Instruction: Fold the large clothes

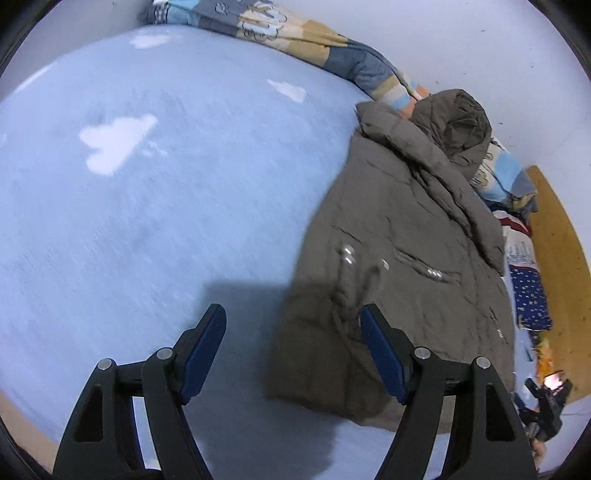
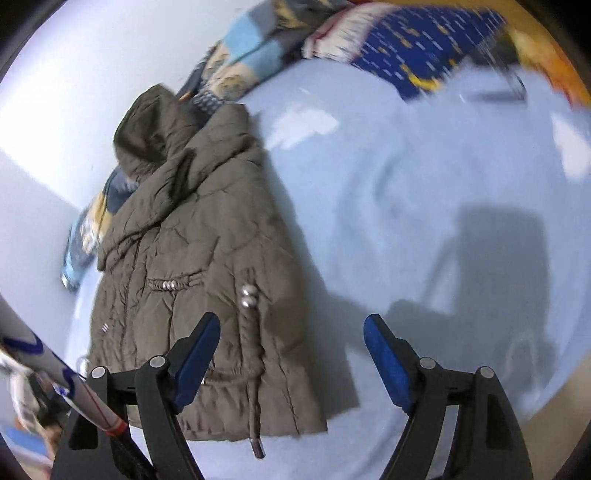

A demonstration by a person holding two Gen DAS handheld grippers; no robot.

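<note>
An olive-brown hooded puffer jacket [image 1: 399, 266] lies folded lengthwise on a light blue bed sheet [image 1: 155, 206], hood toward the wall. In the right wrist view the jacket [image 2: 192, 266] lies at left, with a drawstring and silver snaps on top. My left gripper [image 1: 293, 325] is open and empty, above the sheet at the jacket's left hem edge. My right gripper [image 2: 291, 332] is open and empty, above the jacket's right hem edge. The other gripper shows at the right edge of the left wrist view [image 1: 546, 406].
A patterned quilt [image 1: 295, 33] runs along the white wall behind the jacket. Dark blue patterned cloth [image 2: 424, 40] and other bedding lie by the wooden headboard [image 1: 561, 266]. The sheet has white cloud prints [image 1: 114, 140]. Both views are motion-blurred.
</note>
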